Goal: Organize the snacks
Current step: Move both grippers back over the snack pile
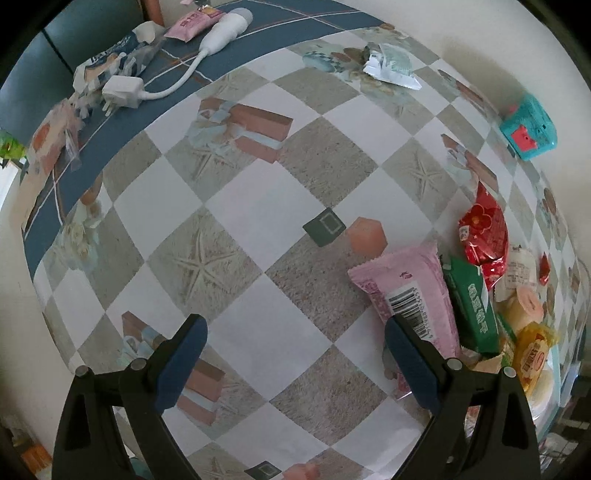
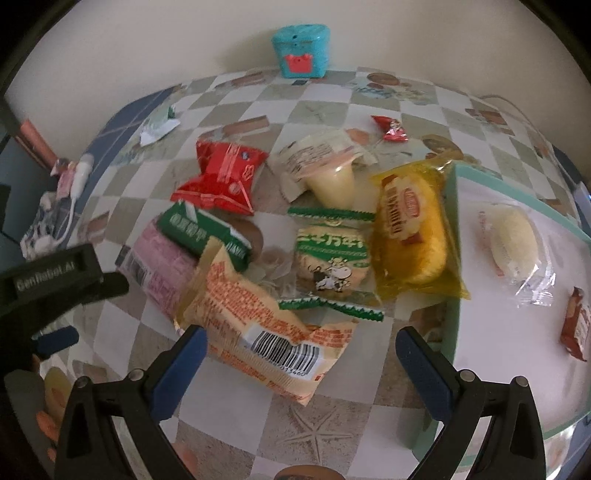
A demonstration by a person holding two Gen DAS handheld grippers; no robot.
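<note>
A pile of snacks lies on the checked tablecloth [image 2: 325, 428]. In the right wrist view my right gripper [image 2: 301, 345] stands open just over an orange barcode packet [image 2: 266, 314]. Beyond it lie a green-edged cow biscuit pack [image 2: 332, 262], a yellow cake pack [image 2: 413, 229], a red packet [image 2: 221, 177], a green packet [image 2: 207, 232], a pink packet [image 2: 159, 266] and a pudding cup [image 2: 332, 177]. A white tray [image 2: 480, 332] at right holds a white bun pack [image 2: 513, 243] and a brown bar [image 2: 576, 321]. My left gripper [image 1: 295, 334] is open over bare cloth, its right finger beside the pink packet [image 1: 413, 295].
A teal box [image 2: 301, 50] with a red crab stands against the far wall. A small red candy [image 2: 391, 127] and a pale green sachet [image 2: 159, 125] lie apart from the pile. A white plug and cable [image 1: 155, 85] and more packets [image 1: 195, 22] sit on the blue cloth border.
</note>
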